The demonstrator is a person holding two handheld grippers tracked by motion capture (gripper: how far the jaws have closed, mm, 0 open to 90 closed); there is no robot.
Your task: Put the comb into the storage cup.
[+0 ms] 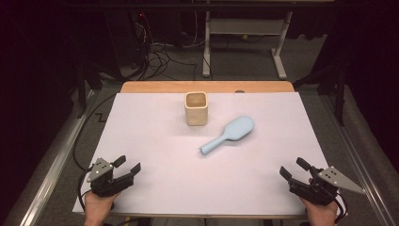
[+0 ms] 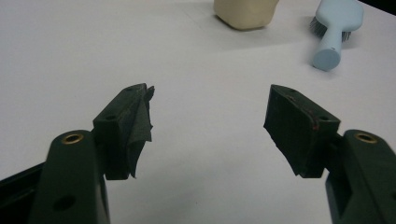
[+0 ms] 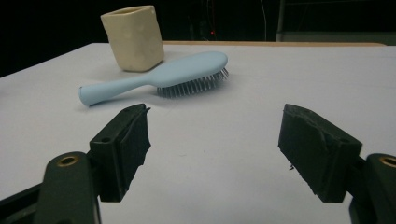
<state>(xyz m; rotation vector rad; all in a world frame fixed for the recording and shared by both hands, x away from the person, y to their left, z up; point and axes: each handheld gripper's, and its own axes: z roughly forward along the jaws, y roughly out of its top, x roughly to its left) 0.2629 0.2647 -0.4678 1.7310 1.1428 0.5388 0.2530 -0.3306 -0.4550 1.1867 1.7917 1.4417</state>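
Observation:
A light blue hairbrush [image 1: 229, 133] lies bristles down near the middle of the white sheet [image 1: 155, 155], its handle toward the front left. Just behind it stands a cream square cup [image 1: 196, 108], upright and apart from the brush. My left gripper [image 1: 129, 166] rests at the front left corner, open, nothing between its jaws. At the front right corner my right gripper [image 1: 294, 168] is open too and holds nothing. In the right gripper view the hairbrush [image 3: 159, 77] and cup [image 3: 133, 37] lie ahead of the right gripper [image 3: 215, 140]. The left gripper view shows the left gripper [image 2: 208, 128], the cup [image 2: 245, 13] and the hairbrush [image 2: 336, 30].
The sheet covers a wooden table whose far edge [image 1: 207, 87] shows beyond it. Metal rails run along both sides. Cables [image 1: 155, 56] and a white desk frame [image 1: 244, 33] stand on the floor behind. A hand holds each gripper at the front edge.

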